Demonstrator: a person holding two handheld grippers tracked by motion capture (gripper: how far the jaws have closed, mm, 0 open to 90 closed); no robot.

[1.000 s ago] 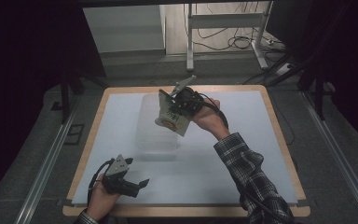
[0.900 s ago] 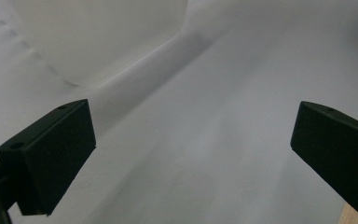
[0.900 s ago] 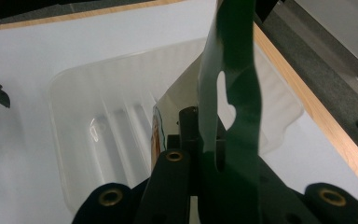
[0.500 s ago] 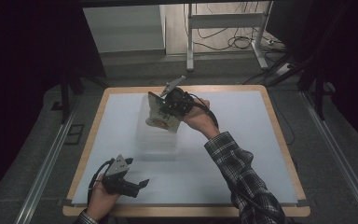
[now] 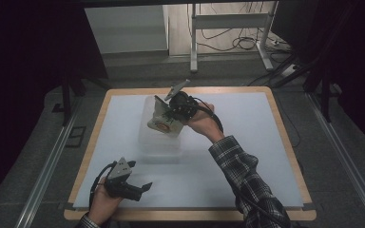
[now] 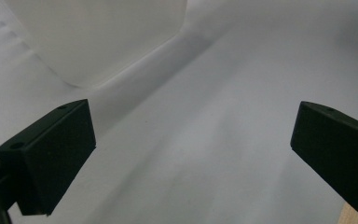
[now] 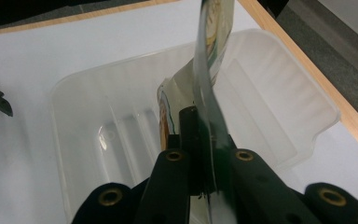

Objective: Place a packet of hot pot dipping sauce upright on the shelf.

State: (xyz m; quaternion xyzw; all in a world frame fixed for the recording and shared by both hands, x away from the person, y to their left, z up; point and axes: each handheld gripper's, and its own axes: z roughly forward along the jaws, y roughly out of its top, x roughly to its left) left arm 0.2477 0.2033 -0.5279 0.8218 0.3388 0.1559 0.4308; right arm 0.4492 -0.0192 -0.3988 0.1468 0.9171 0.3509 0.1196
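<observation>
Clear plastic bin [image 5: 159, 137] stands mid-table, its walls the one raised obstacle on the white mat [image 5: 247, 161]; bin top open, interior bare, access from above; R gripper [image 5: 173, 110] w/ clamped packet [image 5: 161, 121] hangs over bin's far end, blocking that part; L gripper [image 5: 140, 187], jaws wide, sits at near-left edge, well apart from bin; mat right of bin unobstructed.

text: none legible | printed packet [image 5: 162, 122]: round label, lettering too small and blurred to read
</observation>
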